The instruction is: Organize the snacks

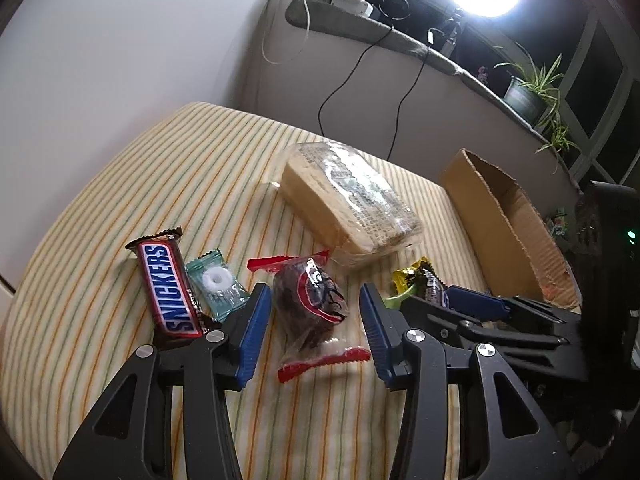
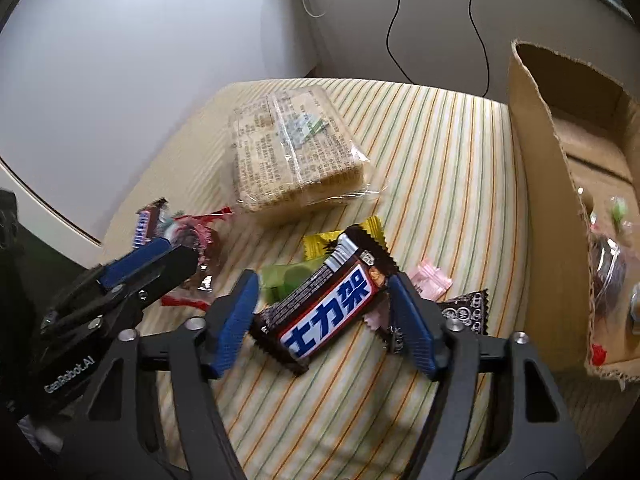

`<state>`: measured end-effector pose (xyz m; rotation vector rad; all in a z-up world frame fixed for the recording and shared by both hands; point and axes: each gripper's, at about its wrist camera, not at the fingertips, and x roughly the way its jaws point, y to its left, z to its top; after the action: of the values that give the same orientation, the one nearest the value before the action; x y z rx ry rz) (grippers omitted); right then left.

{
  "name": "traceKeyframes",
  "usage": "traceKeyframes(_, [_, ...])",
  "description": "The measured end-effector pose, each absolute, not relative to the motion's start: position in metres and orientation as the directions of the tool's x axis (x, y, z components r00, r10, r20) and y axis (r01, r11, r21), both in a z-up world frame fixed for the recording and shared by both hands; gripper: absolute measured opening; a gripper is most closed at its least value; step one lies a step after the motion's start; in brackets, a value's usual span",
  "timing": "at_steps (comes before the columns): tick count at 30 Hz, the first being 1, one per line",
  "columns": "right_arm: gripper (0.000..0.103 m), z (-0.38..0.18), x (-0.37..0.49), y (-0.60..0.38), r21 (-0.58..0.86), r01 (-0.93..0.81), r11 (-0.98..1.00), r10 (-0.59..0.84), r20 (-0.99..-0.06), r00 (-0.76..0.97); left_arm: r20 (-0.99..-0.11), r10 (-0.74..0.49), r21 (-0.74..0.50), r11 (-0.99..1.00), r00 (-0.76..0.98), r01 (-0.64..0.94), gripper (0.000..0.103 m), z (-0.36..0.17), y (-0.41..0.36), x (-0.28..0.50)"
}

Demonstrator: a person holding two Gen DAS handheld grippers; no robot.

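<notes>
Straddling a red-ended packet [image 1: 316, 312], left gripper [image 1: 312, 320] gapes; only right view shows pink wrapper [image 2: 434, 280].

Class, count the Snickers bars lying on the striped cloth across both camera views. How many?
2. One Snickers bar lies at the left beside the mint candy; the other sits between the right gripper fingers. Others may be hidden.

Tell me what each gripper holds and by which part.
Nothing held. The left gripper straddles the red-ended packet; the right gripper straddles the chocolate bar, pads apart.
</notes>
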<state>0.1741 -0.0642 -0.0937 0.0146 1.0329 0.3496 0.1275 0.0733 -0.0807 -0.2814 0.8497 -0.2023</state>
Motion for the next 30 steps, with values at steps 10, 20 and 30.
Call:
traceKeyframes(10, [0.049, -0.101, 0.166, -0.06, 0.164, -0.321, 0.933, 0.303, -0.839, 0.451, -0.727, -0.271, -0.311, 0.949, 0.631, 0.049, 0.045, -0.089, 0.074, 0.132])
traceKeyframes(20, [0.044, -0.09, 0.143, -0.078, 0.191, -0.353, 0.916, 0.343, -0.829, 0.441, -0.713, -0.267, -0.308, 0.95, 0.648, 0.053, 0.032, -0.085, 0.074, 0.126])
traceKeyframes(30, [0.032, -0.093, 0.131, -0.079, 0.192, -0.388, 0.901, 0.355, -0.842, 0.407, -0.708, -0.254, -0.294, 0.954, 0.66, 0.052, 0.031, -0.08, 0.072, 0.116])
